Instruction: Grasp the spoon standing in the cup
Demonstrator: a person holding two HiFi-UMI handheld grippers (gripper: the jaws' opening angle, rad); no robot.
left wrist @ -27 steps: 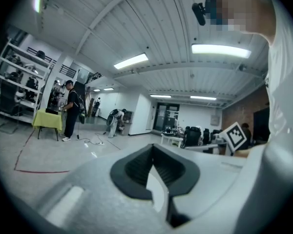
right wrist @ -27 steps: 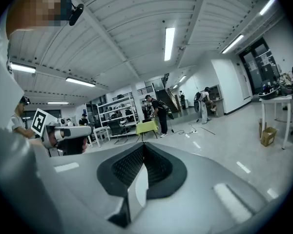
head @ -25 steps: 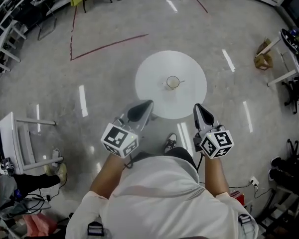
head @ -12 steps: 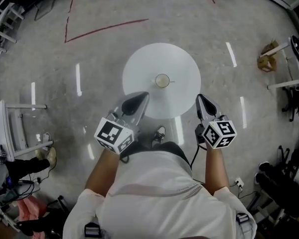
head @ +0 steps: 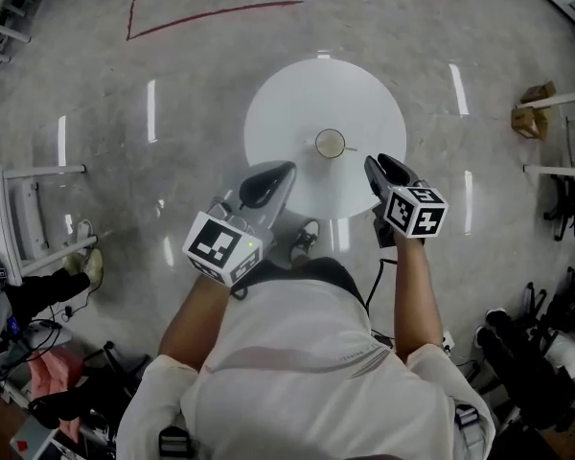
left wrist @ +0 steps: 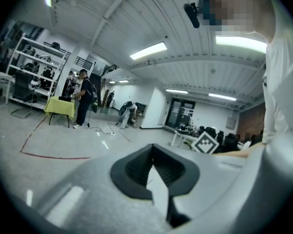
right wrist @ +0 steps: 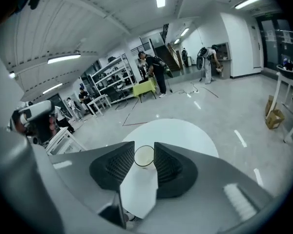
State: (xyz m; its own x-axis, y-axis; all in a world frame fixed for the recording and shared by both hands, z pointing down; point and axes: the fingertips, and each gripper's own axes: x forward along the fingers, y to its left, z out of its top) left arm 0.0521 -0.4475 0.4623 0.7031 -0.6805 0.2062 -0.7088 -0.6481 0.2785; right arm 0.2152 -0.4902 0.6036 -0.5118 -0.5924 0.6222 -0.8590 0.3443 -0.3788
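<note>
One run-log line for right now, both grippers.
left gripper shut, empty | right gripper opening, empty, lined on cup | cup on round table

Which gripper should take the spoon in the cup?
Right. The right gripper is nearer the cup and lines it up beyond its opening, empty jaws; the left gripper is shut, aimed elsewhere.

A small, pale cup (head: 330,143) with a thin dark rim stands upright near the middle of the round white table (head: 278,113), well clear of every edge. The spoon (head: 349,146) stands in it, its thin handle leaning out over the rim toward the table's right edge.
</note>
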